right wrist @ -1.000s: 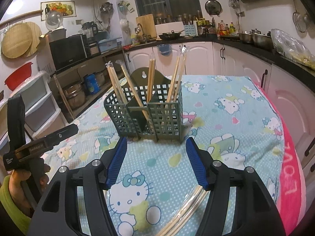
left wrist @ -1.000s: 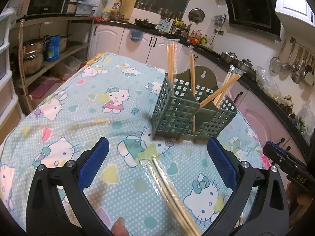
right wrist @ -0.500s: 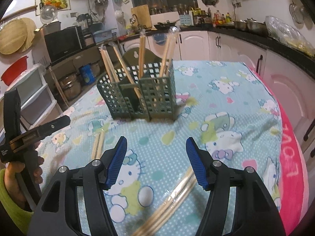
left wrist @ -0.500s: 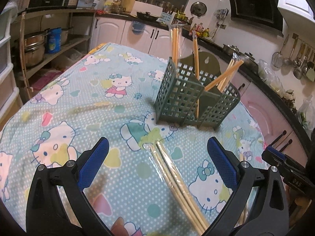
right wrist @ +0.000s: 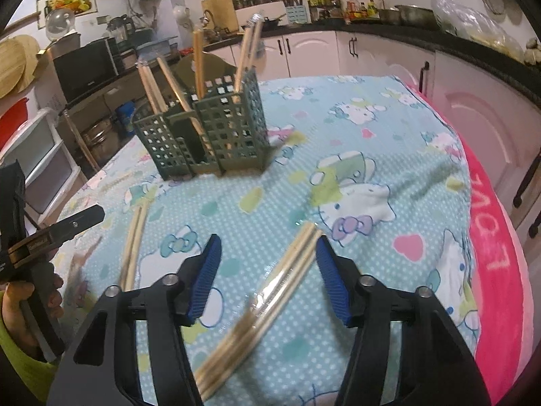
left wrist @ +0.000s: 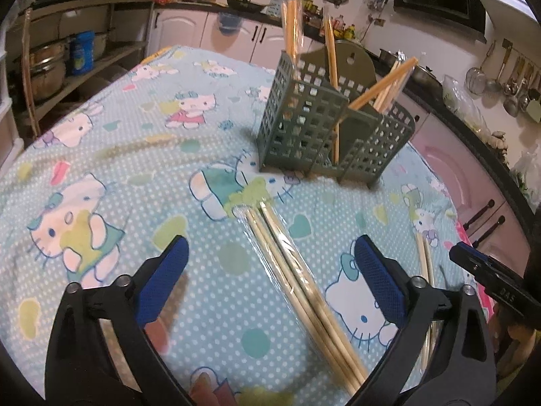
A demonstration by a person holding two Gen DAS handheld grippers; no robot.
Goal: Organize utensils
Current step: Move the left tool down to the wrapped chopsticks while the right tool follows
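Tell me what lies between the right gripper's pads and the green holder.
In the right wrist view, a wrapped chopstick bundle sits between the closing right gripper; beyond, bare tablecloth to the holder.

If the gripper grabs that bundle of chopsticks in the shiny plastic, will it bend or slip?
The wrapped chopsticks look like straight wooden sticks, so they'd probably stay stiff. The glossy plastic sleeve may be slippery. The right gripper is closing around them, not yet pinching. Being thin, they're likely light.
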